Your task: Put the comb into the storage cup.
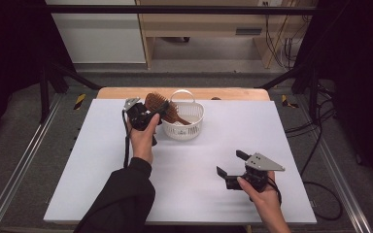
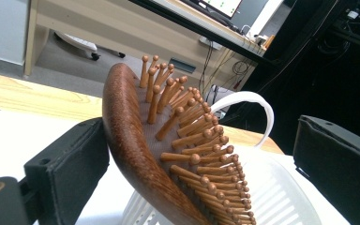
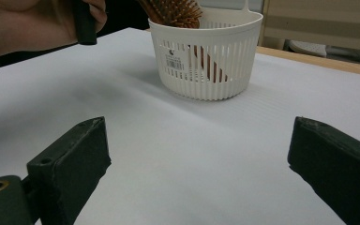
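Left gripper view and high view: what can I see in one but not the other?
The left gripper view alone shows the hairbrush's round-tipped wooden bristles up close, with both black jaws standing apart beside it. The high view alone shows the white table, the right gripper open above it, and the person's black sleeve. Both show the brown brush over the white basket and its curved handle.
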